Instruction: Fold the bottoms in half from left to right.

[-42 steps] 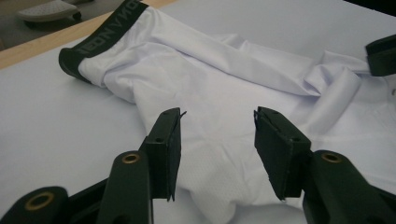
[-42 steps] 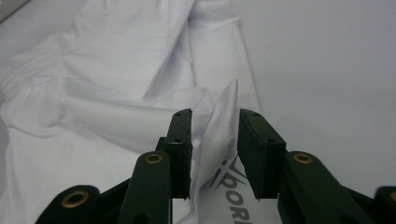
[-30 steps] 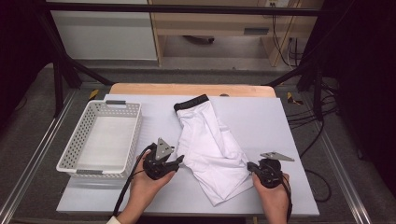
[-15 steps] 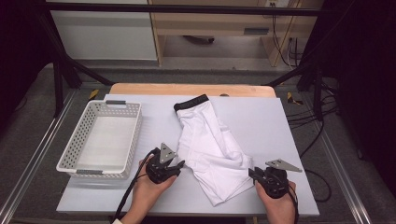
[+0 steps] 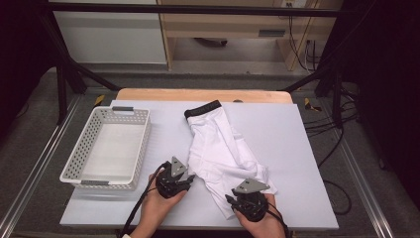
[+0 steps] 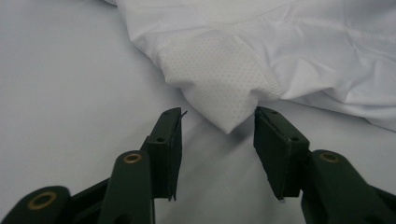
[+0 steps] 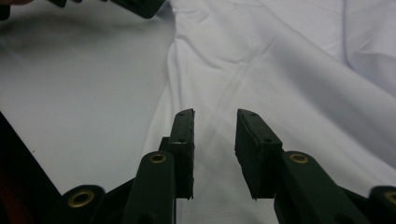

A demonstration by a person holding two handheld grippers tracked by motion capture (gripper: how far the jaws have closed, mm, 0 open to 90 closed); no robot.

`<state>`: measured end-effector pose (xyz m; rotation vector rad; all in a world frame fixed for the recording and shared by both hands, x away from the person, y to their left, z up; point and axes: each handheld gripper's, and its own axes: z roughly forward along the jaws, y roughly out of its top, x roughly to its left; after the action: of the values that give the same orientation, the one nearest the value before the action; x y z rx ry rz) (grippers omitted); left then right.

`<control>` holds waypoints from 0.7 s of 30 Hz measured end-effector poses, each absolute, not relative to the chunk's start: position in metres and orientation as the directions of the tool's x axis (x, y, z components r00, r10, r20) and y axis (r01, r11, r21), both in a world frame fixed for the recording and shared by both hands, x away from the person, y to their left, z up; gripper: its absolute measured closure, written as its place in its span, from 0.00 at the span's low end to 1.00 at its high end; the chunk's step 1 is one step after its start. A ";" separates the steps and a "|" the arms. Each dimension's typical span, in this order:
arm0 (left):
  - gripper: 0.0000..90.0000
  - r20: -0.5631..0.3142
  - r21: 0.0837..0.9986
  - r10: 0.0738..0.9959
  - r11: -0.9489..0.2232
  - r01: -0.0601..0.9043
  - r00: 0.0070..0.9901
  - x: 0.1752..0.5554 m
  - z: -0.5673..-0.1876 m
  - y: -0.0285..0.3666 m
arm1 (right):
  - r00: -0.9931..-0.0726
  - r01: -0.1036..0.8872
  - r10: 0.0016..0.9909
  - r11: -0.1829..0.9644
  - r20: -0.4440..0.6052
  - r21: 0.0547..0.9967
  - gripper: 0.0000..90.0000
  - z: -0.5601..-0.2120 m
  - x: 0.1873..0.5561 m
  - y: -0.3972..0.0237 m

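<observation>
Comparing with a second ago:
garment: white stretch-fabric shorts with a black waistband (image 5: 218,148) lie flat mid-table, waistband at the far end, leg hems towards the person
right gripper (image 5: 235,199): was out beyond the right edge of the cloth — now over the near leg hem; jaws were together, opened about half a second ago and stand apart above the fabric, nothing pinched
left gripper (image 5: 189,177): barely shifted along the left edge, a little lower; jaws have just been closing, still apart, with the dotted mesh corner (image 6: 219,88) poking between the tips, pads not pressing yet
basket: white perforated plastic basket (image 5: 106,146) left of the shorts, nothing in it
meaning: both tongs look set to pinch — probably the start of a fold or a lift
risk: left pinch may catch just the mesh tip and slip
</observation>
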<state>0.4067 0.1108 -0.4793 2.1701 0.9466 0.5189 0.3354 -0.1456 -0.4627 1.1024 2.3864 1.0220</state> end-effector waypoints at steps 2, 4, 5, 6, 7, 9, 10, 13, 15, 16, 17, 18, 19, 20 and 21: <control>0.66 0.076 0.742 0.758 -0.477 0.471 0.648 0.409 -0.480 0.111 | -0.657 0.536 0.754 0.468 0.000 0.703 0.76 -0.465 0.336 -0.142; 0.71 0.054 0.746 0.761 -0.461 0.481 0.647 0.413 -0.482 0.110 | -0.660 0.551 0.751 0.477 0.007 0.685 0.78 -0.469 0.338 -0.141; 0.73 0.041 0.749 0.760 -0.453 0.484 0.648 0.414 -0.482 0.110 | -0.661 0.554 0.751 0.482 0.006 0.679 0.79 -0.470 0.339 -0.141; 0.76 0.035 0.751 0.763 -0.446 0.486 0.645 0.415 -0.482 0.110 | -0.659 0.558 0.753 0.486 0.002 0.673 0.80 -0.471 0.338 -0.140; 0.79 0.034 0.754 0.763 -0.443 0.484 0.646 0.416 -0.482 0.110 | -0.659 0.561 0.752 0.494 -0.003 0.664 0.82 -0.472 0.339 -0.139; 0.86 0.024 0.757 0.760 -0.439 0.485 0.650 0.419 -0.482 0.109 | -0.659 0.560 0.752 0.494 -0.004 0.665 0.89 -0.472 0.339 -0.139; 0.89 0.016 0.758 0.757 -0.435 0.486 0.653 0.420 -0.482 0.108 | -0.657 0.563 0.754 0.492 -0.002 0.664 0.94 -0.472 0.340 -0.139; 0.96 0.014 0.768 0.753 -0.429 0.475 0.657 0.421 -0.477 0.108 | -0.657 0.571 0.754 0.489 0.009 0.660 1.00 -0.471 0.344 -0.138; 0.97 0.020 0.773 0.757 -0.426 0.470 0.653 0.419 -0.473 0.109 | -0.661 0.573 0.750 0.479 0.029 0.665 1.00 -0.470 0.346 -0.139; 0.98 0.019 0.776 0.757 -0.423 0.468 0.653 0.419 -0.470 0.111 | -0.657 0.575 0.753 0.463 0.043 0.674 1.00 -0.469 0.346 -0.140; 0.98 0.019 0.779 0.756 -0.421 0.464 0.654 0.418 -0.467 0.112 | -0.652 0.577 0.756 0.449 0.054 0.682 1.00 -0.467 0.346 -0.141; 0.98 0.018 0.783 0.757 -0.418 0.462 0.653 0.417 -0.464 0.113 | -0.654 0.574 0.754 0.440 0.063 0.690 1.00 -0.465 0.345 -0.141; 0.98 0.017 0.783 0.755 -0.418 0.461 0.655 0.417 -0.462 0.115 | -0.657 0.573 0.750 0.430 0.078 0.698 1.00 -0.463 0.344 -0.141; 0.98 0.018 0.785 0.754 -0.417 0.459 0.656 0.417 -0.459 0.116 | -0.663 0.571 0.743 0.424 0.091 0.703 1.00 -0.462 0.343 -0.141; 0.98 0.018 0.784 0.752 -0.419 0.457 0.659 0.417 -0.457 0.116 | -0.671 0.568 0.735 0.423 0.100 0.706 1.00 -0.461 0.342 -0.139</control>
<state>0.4172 0.1163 -0.4569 2.0837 0.9341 0.4756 0.3418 -0.1393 -0.4608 1.1434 2.4531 1.0847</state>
